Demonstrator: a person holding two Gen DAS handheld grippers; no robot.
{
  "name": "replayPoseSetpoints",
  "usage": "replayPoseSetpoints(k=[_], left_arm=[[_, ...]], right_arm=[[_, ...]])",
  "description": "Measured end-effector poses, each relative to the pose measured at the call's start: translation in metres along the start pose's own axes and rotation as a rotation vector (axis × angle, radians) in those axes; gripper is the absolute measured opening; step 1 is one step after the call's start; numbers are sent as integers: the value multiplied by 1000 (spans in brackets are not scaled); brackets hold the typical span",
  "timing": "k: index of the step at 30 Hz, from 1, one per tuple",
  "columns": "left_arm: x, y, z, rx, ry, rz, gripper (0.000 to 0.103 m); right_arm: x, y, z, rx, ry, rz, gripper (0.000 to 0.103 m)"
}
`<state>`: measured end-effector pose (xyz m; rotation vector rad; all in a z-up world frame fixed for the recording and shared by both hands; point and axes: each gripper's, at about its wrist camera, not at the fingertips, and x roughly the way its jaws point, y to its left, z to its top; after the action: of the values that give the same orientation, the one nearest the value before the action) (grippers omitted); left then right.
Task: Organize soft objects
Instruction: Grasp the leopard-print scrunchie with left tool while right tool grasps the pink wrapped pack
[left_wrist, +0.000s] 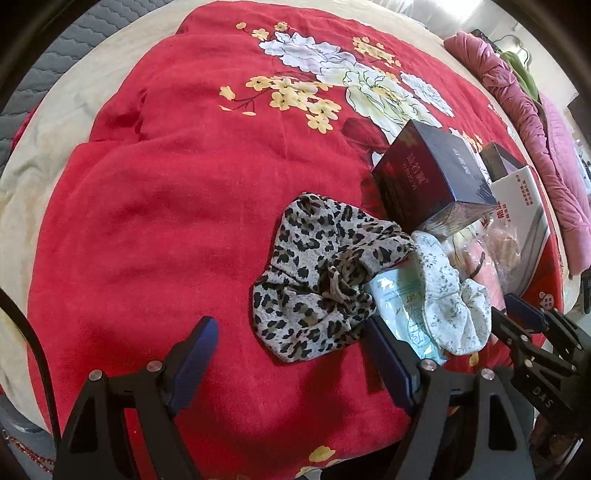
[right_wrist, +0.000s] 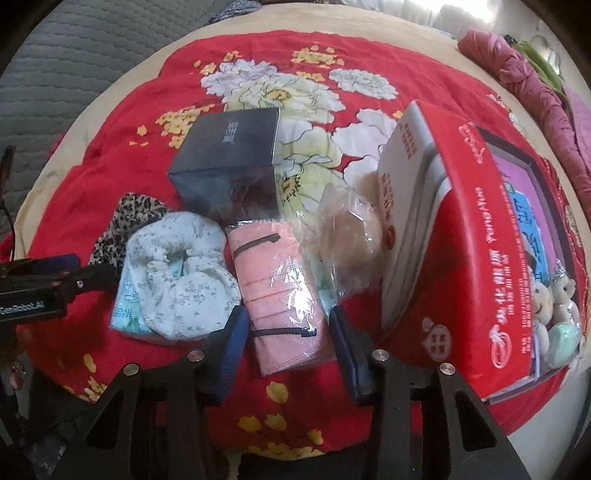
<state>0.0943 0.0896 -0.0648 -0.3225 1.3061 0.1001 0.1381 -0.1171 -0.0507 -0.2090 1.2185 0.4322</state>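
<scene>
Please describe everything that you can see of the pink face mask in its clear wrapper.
The pink face mask is a pleated, soft-looking mask with dark ear loops, sealed in a clear, shiny plastic wrapper. It lies flat on the red floral blanket, its long side pointing away from the camera. Its far end reaches the dark box; the white floral scrunchie lies beside it. The right gripper straddles its near end, pads not visibly pressing it.
</scene>
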Motion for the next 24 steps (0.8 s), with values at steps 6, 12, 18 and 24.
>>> replayPoseSetpoints(k=[6,12,18,24], left_arm=[[9,3,6,-3,16,-19,81],[18,5,11,1,27,-39,81],[23,9,21,-31,23,-69,72],[22,11,27,-50,12,-81,13]], right_arm=[[-9,-7,-1,16,-27,46,40],[-31,-17,-1,55,-71,80,40],[-51,-26,1,92,-114,120,40],[-65,-32,4,121,-148,143,40]])
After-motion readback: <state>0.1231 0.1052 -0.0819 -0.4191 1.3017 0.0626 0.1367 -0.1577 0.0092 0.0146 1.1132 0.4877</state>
